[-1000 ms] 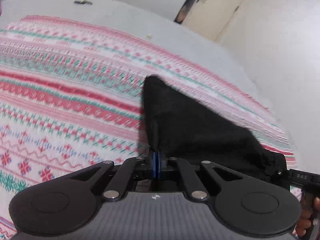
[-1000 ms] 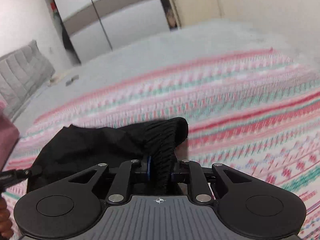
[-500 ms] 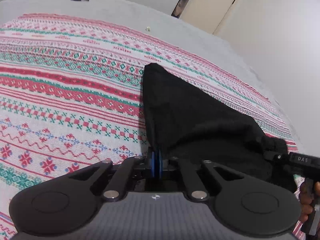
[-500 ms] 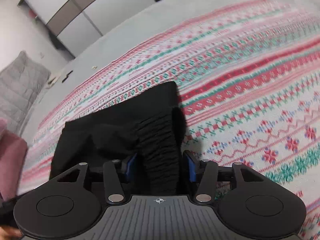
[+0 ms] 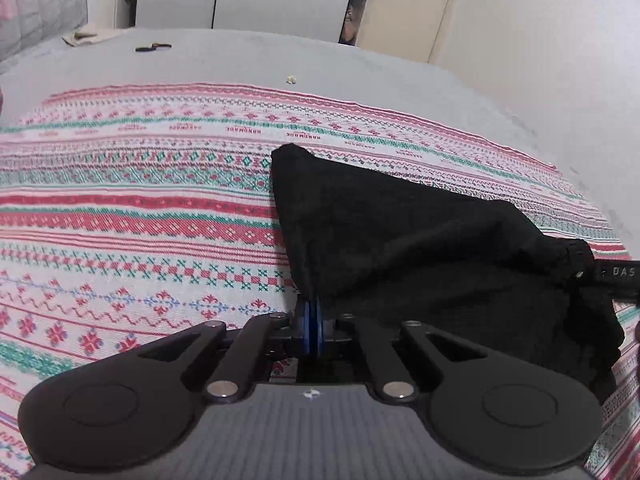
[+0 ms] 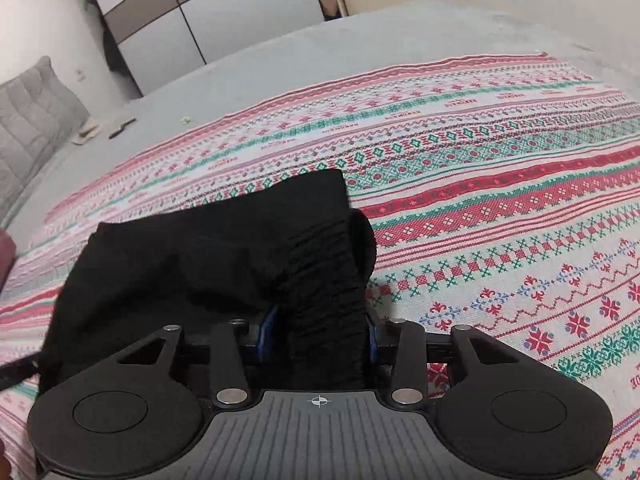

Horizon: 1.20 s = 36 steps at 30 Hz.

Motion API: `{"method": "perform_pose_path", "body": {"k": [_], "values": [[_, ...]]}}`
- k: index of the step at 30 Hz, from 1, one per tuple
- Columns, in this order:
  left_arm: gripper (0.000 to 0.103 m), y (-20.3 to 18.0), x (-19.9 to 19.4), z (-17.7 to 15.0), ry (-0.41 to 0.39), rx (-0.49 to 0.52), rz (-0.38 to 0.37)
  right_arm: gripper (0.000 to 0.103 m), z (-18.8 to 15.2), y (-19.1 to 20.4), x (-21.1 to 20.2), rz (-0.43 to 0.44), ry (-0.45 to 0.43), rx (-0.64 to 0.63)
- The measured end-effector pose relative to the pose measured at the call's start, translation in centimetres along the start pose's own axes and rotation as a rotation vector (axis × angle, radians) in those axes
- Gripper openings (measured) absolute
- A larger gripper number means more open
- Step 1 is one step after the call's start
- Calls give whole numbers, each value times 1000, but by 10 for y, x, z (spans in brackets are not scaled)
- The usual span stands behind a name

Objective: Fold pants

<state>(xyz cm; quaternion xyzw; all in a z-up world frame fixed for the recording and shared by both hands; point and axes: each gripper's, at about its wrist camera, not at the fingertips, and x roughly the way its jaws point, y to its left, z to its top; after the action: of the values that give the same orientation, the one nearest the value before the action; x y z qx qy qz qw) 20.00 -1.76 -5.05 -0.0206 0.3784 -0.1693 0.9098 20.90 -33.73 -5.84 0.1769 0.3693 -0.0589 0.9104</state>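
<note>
We see black pants (image 5: 420, 248) of soft matt cloth, their waistband (image 6: 324, 280) ribbed and gathered. Beneath lies a woven blanket (image 5: 140, 220) with a coarse, patterned texture. Our grippers' housings are matt black plastic with shiny metal rivets (image 6: 231, 395).
</note>
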Motion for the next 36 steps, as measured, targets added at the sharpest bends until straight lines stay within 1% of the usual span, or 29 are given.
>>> {"method": "perform_pose_path", "body": {"k": [1,3,6,7,9,11,12,14,16,18,19,20,23,24,25,26,27,30,31,33,34,36], "values": [[33,0,-2,0,3,-2,4,51,2,2,-4,-24,-7,-5],[34,1,-6,1,5,-6,18,52,3,10,-14,-79,-44,-72],[35,0,-15,0,1,3,41,54,5,15,-28,-113,-83,-95],[37,-1,-20,0,-5,8,57,55,4,16,-34,-124,-98,-100],[44,0,-29,-1,-17,0,78,55,1,20,-44,-132,-123,-117],[53,1,-37,-1,-27,-4,104,55,-3,28,-57,-126,-146,-152],[56,2,-40,-2,-27,-6,126,58,-5,32,-63,-117,-150,-166],[69,1,-48,-5,-31,-10,162,62,-13,40,-72,-100,-150,-195],[72,-4,-56,-10,-34,-1,186,62,-23,47,-80,-88,-139,-235],[79,-11,-66,-15,-41,16,203,62,-33,53,-88,-76,-124,-261],[86,-15,-72,-19,-45,20,216,62,-38,55,-94,-68,-117,-267],[89,-18,-76,-21,-50,22,218,62,-42,58,-98,-58,-111,-270],[94,-28,-93,-28,-70,43,219,62,-53,65,-111,-30,-107,-270],[94,-32,-99,-31,-79,50,214,64,-56,66,-115,-23,-108,-269],[97,-34,-104,-33,-87,55,211,65,-58,69,-119,-24,-109,-267],[101,-37,-110,-35,-95,58,212,69,-61,70,-123,-26,-113,-265],[103,-39,-116,-39,-103,55,217,70,-63,73,-127,-26,-119,-263],[103,-42,-131,-49,-105,10,209,70,-69,76,-140,-13,-135,-239],[103,-43,-135,-52,-101,-9,193,70,-73,75,-145,-8,-143,-226],[103,-45,-145,-61,-85,-47,148,74,-84,75,-155,-10,-167,-209],[103,-47,-150,-67,-81,-52,139,74,-92,74,-161,-12,-185,-206],[103,-52,-160,-81,-85,-38,151,75,-107,72,-174,-4,-193,-202]]}}
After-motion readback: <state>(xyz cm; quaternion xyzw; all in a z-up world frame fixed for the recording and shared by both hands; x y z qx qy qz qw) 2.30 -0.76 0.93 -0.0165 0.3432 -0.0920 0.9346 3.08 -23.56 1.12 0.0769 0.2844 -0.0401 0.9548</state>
